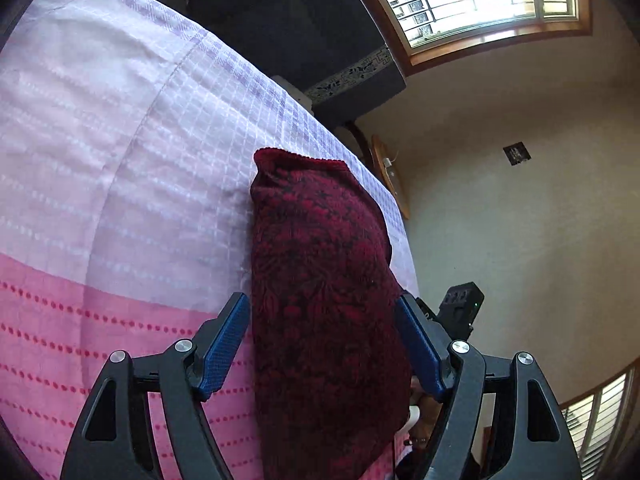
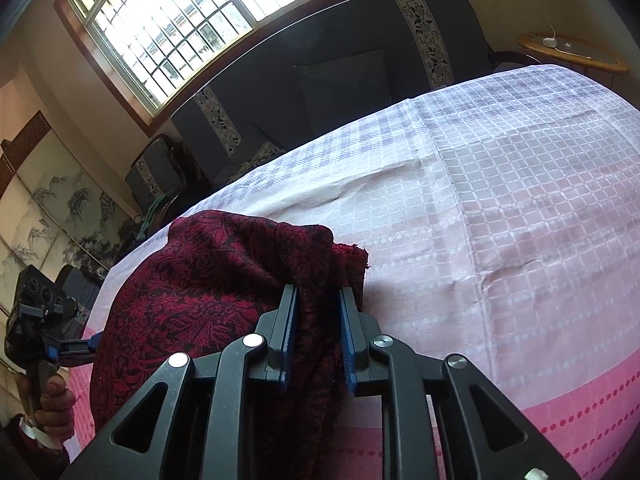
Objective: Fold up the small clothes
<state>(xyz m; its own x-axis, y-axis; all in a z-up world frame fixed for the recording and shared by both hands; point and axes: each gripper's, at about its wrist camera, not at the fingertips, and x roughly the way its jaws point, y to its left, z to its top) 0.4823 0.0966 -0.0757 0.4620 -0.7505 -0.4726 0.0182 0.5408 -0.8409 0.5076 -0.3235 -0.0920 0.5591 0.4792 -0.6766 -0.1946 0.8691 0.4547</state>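
A dark red patterned cloth (image 1: pixel 320 280) lies in a long bunched fold on the pink and lilac checked bedspread (image 1: pixel 120 160). My left gripper (image 1: pixel 322 320) is open, its blue pads (image 1: pixel 224 344) on either side of the cloth's near end. In the right wrist view the same cloth (image 2: pixel 208 288) is heaped at the left. My right gripper (image 2: pixel 318 320) is shut on a gathered edge of it, and cloth hangs down between the fingers. The left gripper (image 2: pixel 72 348) shows at the far left, held by a hand.
A dark sofa (image 2: pixel 340 80) with patterned bands stands behind the bed under a barred window (image 2: pixel 180 20). A round wicker side table (image 2: pixel 572 52) is at the far right. The bedspread (image 2: pixel 500 200) stretches wide to the right of the cloth.
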